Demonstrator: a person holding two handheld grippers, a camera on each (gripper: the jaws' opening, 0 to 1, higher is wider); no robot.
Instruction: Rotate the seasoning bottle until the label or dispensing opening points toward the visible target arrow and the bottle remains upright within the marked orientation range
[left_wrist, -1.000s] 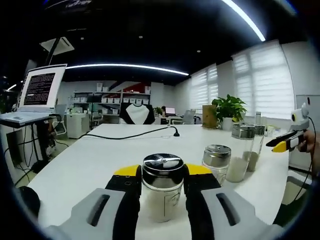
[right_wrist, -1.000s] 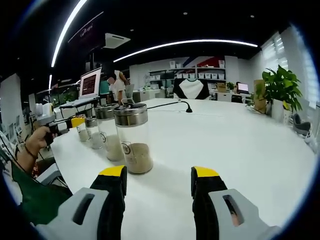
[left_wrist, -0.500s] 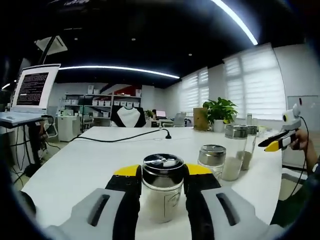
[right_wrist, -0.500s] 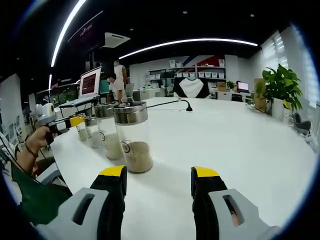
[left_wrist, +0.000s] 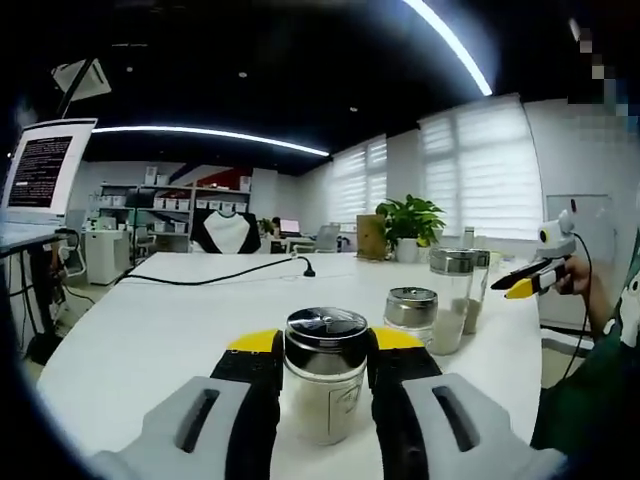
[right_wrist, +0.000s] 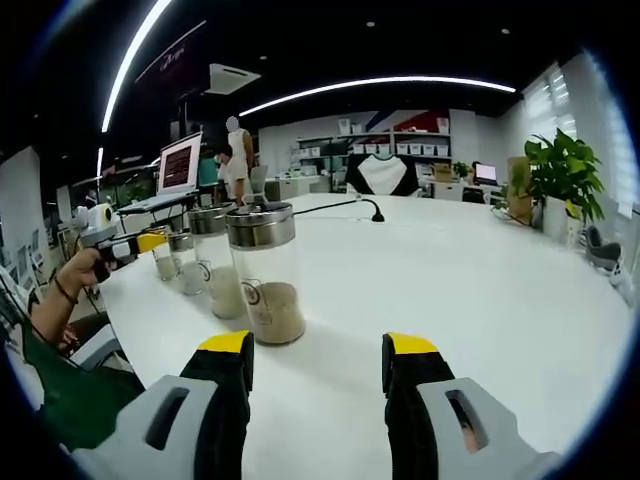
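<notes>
The left gripper (left_wrist: 322, 375) is clamped on the seasoning bottle (left_wrist: 324, 378), its yellow-tipped jaws pressed against either side of the glass just under the shiny metal lid; the bottle stands upright on the white table (left_wrist: 150, 320). Beyond the bottle and to its right along the table stand a short metal-lidded shaker (left_wrist: 411, 313) and a tall glass jar (left_wrist: 451, 303) part-filled with pale grains. Past that jar the right gripper (left_wrist: 527, 279) hangs in the air, held by a hand (left_wrist: 583, 280).

In the right gripper view the right gripper (right_wrist: 316, 362) has its jaws apart over bare table (right_wrist: 480, 290), holding nothing. The nearest tall jar (right_wrist: 265, 273) stands just ahead of its left jaw, with a second jar (right_wrist: 218, 263) close behind.

Behind the seasoning bottle a black cable (left_wrist: 215, 277) trails across the table. Further back sit a potted plant (left_wrist: 408, 226) by blinded windows (left_wrist: 480, 170), shelving (left_wrist: 170, 215), and a monitor (left_wrist: 40, 170) to the left. Long strip lights (left_wrist: 200, 133) cross the dark ceiling.
</notes>
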